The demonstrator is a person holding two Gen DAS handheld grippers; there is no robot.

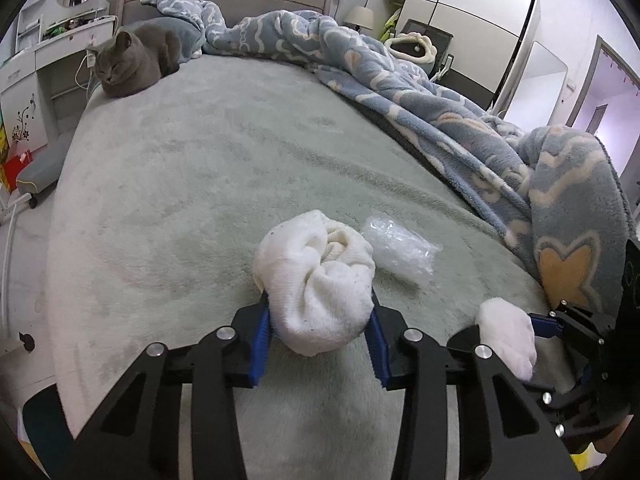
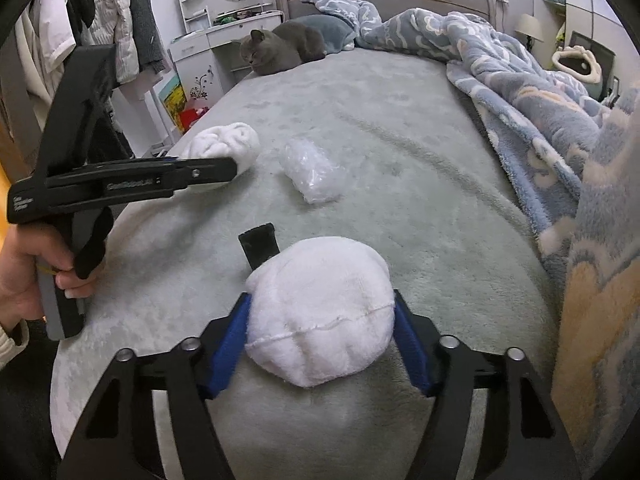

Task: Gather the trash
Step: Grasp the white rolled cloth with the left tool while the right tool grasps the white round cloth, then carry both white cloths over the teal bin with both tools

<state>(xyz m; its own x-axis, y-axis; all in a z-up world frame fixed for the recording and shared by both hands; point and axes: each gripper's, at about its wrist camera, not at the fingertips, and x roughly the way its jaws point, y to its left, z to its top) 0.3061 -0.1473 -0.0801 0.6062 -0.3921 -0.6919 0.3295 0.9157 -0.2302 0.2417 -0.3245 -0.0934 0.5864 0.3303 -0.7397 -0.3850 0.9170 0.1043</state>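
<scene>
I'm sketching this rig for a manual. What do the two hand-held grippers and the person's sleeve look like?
Each hand-held gripper, left and right, has black angular linkage arms with silver round rivets and two blue ribbed finger pads. From the right wrist view, the left one's black body carries small white lettering above a grey pistol handle. A cream knitted cuff shows at the wrist.

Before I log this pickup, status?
Left hand-held gripper shut on rolled white sock. Right hand-held gripper shut on white plush ball. Clear plastic wrapper loose on bed. Nothing blocking.
</scene>
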